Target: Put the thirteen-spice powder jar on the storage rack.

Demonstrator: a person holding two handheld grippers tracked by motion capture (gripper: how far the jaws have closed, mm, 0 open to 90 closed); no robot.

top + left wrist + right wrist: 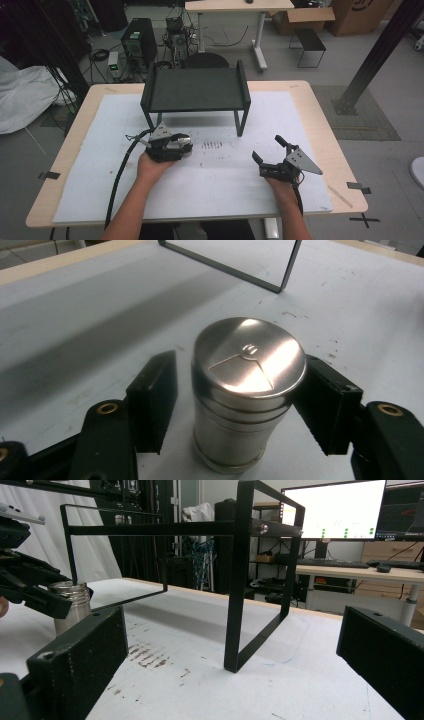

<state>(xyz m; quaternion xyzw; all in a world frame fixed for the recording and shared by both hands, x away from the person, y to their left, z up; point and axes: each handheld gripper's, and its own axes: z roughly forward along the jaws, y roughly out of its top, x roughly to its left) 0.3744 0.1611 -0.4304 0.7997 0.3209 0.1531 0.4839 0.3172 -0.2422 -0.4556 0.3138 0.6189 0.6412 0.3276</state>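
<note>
A brushed steel canister (184,141) (245,390) with a domed lid stands upright on the white mat, in front of the left legs of a black metal stand (195,90). My left gripper (181,146) (242,370) is open around it, one jaw on each side. The right-hand jaw in the left gripper view is at the lid's edge, and a small gap separates the other jaw from the canister. My right gripper (267,147) (235,635) rests on the mat to the right, open wide with nothing between its jaws. In the right gripper view the canister (70,605) and the left gripper (25,585) appear at the far left.
The white mat (225,185) covers most of the wooden table (320,115). Dark smudges (212,145) mark the mat between the grippers. The stand's front right leg (240,580) rises close ahead of my right gripper. A desk, a computer and boxes lie beyond the table.
</note>
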